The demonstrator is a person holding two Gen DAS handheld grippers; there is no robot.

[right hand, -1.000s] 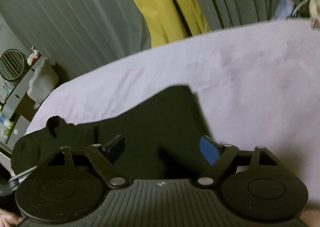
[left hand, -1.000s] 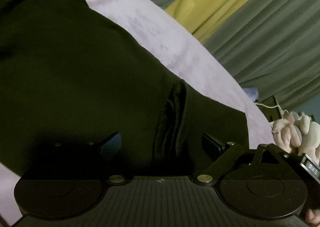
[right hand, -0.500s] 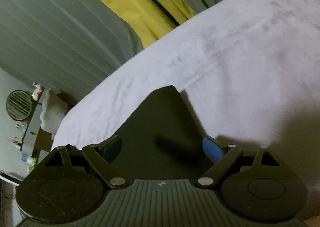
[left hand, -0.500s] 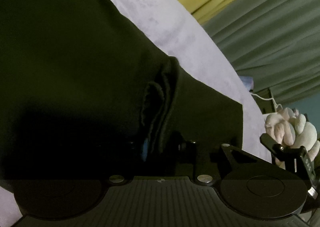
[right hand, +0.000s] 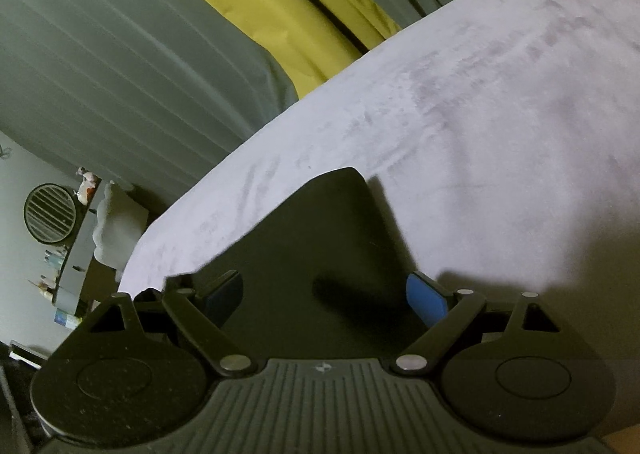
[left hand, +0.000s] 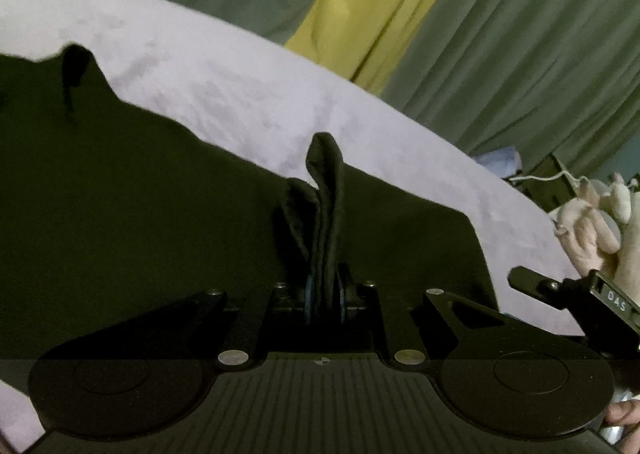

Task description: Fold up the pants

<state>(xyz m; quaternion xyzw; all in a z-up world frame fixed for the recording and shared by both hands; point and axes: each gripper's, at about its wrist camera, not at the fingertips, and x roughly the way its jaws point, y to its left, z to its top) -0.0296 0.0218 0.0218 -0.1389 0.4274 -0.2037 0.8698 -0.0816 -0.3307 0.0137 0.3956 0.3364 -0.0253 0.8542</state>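
Dark pants (left hand: 140, 221) lie spread on a pale lilac bed cover (left hand: 240, 93). In the left wrist view my left gripper (left hand: 323, 294) is shut on a bunched ridge of the pants fabric (left hand: 324, 189), which stands up between the blue pads. In the right wrist view my right gripper (right hand: 324, 294) is open, its blue pads (right hand: 426, 296) wide apart over a flat corner of the pants (right hand: 320, 230). Nothing is between its pads.
Green and yellow curtains (left hand: 400, 13) hang behind the bed. A plush toy (left hand: 592, 221) sits at the bed's right end. The other gripper's handle (left hand: 576, 294) shows at the right. A round fan (right hand: 50, 213) and a shelf with small items stand at left.
My left gripper closed on a fold of the pants and lifted it into a standing ridge. The right gripper tilted and stayed open over the pants corner.
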